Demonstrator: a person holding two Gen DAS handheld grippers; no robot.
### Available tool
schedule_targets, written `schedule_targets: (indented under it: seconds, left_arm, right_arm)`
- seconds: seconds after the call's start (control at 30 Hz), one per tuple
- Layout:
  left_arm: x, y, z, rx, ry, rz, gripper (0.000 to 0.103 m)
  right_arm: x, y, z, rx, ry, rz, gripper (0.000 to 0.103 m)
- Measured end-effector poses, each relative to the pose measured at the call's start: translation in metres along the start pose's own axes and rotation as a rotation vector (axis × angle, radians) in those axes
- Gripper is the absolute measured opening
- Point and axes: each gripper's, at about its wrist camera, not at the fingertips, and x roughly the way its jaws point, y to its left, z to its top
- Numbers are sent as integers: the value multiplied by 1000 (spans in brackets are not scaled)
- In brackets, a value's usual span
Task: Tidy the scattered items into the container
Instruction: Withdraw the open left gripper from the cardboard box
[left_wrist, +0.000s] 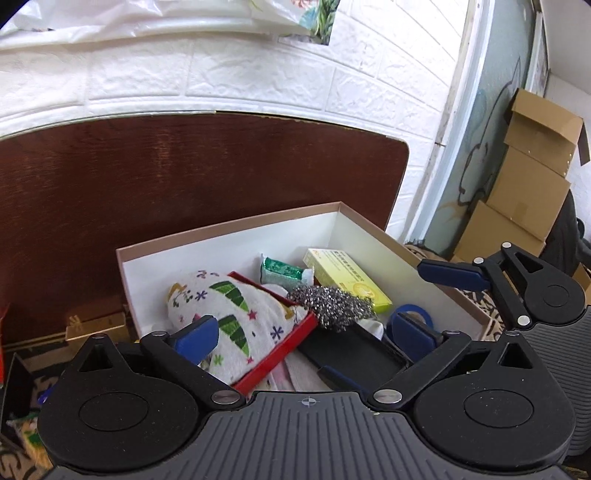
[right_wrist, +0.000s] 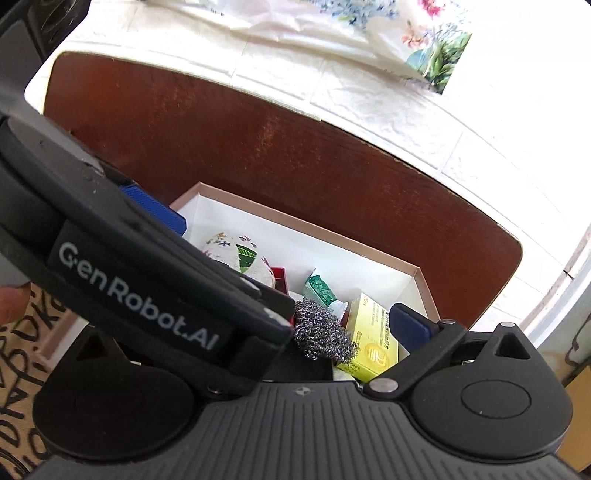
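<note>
We hold both grippers, left gripper (left_wrist: 303, 332) and right gripper (right_wrist: 295, 291), fingers spread and empty, over the shoebox (left_wrist: 229, 229); the steel scourer (left_wrist: 332, 306) sits at its centre, the yellow carton (left_wrist: 347, 278) at two o'clock.

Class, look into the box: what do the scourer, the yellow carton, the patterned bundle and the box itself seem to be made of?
Scourer: coiled steel wire, by its grey glitter.
Yellow carton: printed card, slightly glossy, with sharp folded edges.
Patterned bundle: soft woven or knitted cloth, matt; it sags and creases.
Box: stiff cardboard, probably; thin straight walls, white inside, pinkish rim.
</note>
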Motion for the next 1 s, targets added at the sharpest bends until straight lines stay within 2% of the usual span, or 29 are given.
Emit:
schedule_targets:
  seconds: [0.27,0.43,0.83,1.0]
  left_arm:
    - [-41,-10,-19,0,-29,33,103]
    - [-81,-13,-50,-31,-62,29,103]
    - [-147,31,-136,-211,-55,78,103]
    - [-171,54,-166,-241,-58,137,103]
  right_arm:
    - [-45,9,-11,45,-29,14,102]
    - [-70,21,-19,121,-64,55,103]
    - [-70,105,-19,107,-108,202,103]
    - [-71,148,-22,82,-130,242,103]
